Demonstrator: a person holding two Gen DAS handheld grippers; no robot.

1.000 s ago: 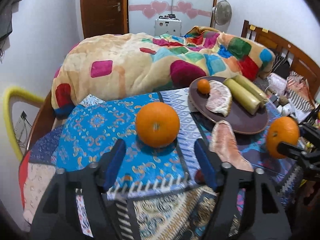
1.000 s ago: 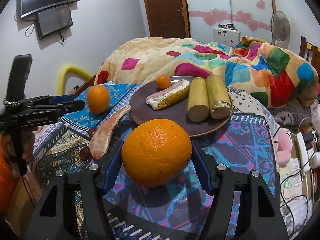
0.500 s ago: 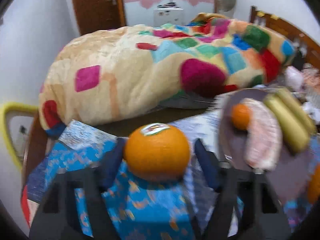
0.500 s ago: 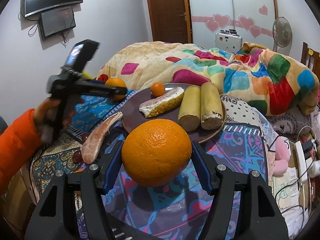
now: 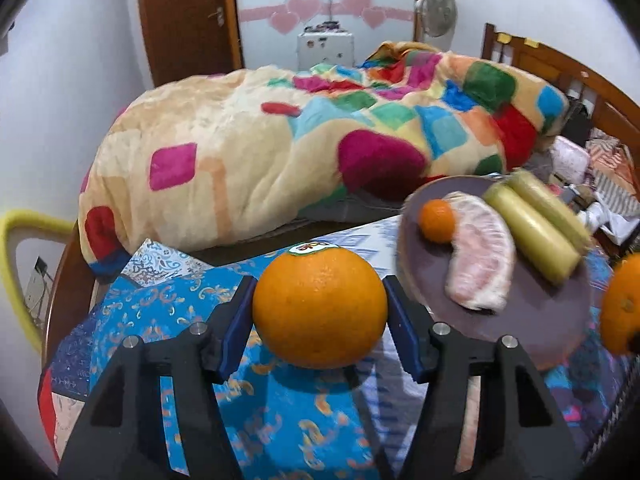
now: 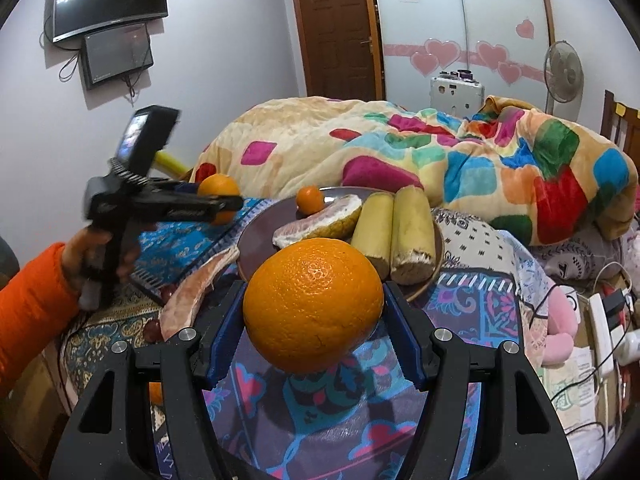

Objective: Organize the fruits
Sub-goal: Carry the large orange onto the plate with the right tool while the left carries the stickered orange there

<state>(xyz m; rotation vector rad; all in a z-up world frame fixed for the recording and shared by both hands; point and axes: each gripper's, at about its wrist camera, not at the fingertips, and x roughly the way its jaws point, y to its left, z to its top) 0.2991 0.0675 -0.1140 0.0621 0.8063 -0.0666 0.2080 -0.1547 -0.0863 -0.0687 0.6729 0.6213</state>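
My left gripper is shut on a large orange with a sticker on top, held above the blue patterned cloth. My right gripper is shut on another large orange, held above the cloth just in front of the brown plate. The plate holds a small tangerine, a pomelo segment and two yellow-green cut stalks. Another pomelo segment lies on the cloth left of the plate. The left gripper with its orange shows in the right wrist view.
A colourful quilt is heaped on the bed behind the table. A few dark red small fruits lie near the loose pomelo segment. Cables, a power strip and a pink toy sit at the right edge.
My left gripper closed on the orange on the blue cloth, lifted it and carried it towards the plate. My right gripper kept its orange and moved a little closer to the plate.
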